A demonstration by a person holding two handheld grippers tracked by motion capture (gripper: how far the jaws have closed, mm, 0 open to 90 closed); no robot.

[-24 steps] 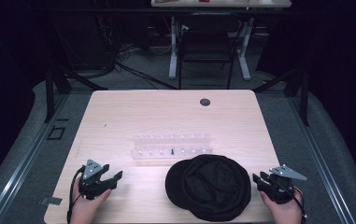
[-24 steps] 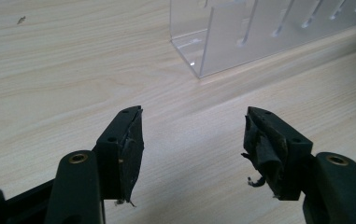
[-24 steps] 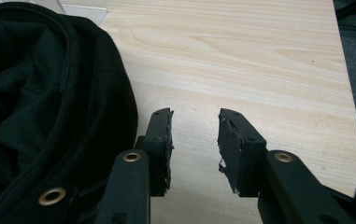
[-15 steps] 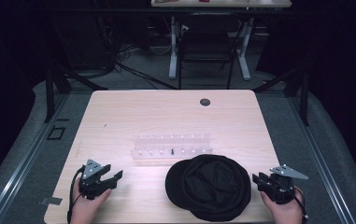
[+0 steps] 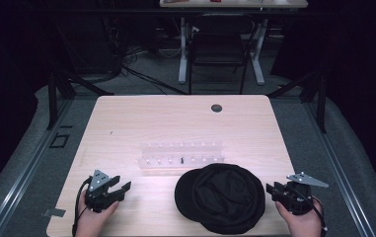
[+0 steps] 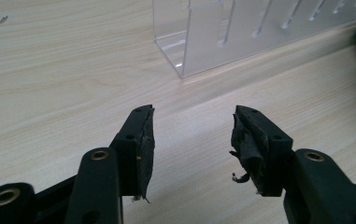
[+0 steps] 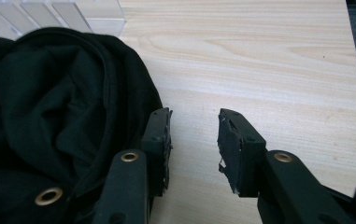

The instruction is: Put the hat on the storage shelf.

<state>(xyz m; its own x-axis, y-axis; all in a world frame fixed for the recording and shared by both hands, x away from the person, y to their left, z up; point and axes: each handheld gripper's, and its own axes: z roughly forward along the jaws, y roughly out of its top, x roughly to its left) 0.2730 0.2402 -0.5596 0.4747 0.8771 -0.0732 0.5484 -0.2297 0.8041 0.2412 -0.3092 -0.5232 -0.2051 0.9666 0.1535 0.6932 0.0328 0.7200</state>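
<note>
Cap (image 5: 221, 197) beside right hand-held gripper (image 5: 279, 191).

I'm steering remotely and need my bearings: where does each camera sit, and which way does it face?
High view: above the person's side, looking forward and down on the table; both hands, left gripper, right gripper.
Left gripper view: rides the left gripper, facing the clear rack; open jaws.
Right gripper view: rides the right gripper, beside the black cap; open jaws.
Shared: cap and rack also in the high view.
</note>
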